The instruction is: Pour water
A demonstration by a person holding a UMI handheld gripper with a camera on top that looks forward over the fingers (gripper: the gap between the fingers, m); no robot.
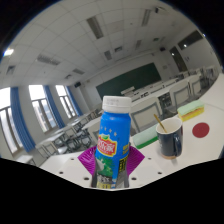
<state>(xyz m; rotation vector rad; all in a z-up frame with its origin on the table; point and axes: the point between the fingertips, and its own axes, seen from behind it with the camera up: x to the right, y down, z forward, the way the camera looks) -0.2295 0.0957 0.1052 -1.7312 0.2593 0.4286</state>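
Observation:
A blue and green bottle [115, 138] with a white cap and a red label stands tilted between my two fingers. Both magenta pads [88, 158] press against its sides, so my gripper [112, 165] is shut on the bottle and holds it lifted above the white table [200, 150]. A dark paper cup [170, 138] with a white rim and a stick in it stands on the table just to the right of the bottle, beyond the fingers. The bottle's base is hidden by the gripper.
A red round disc [201, 129] lies on the table right of the cup. Beyond are classroom desks [150, 98], a green chalkboard [130, 80] and windows [40, 105] at the left.

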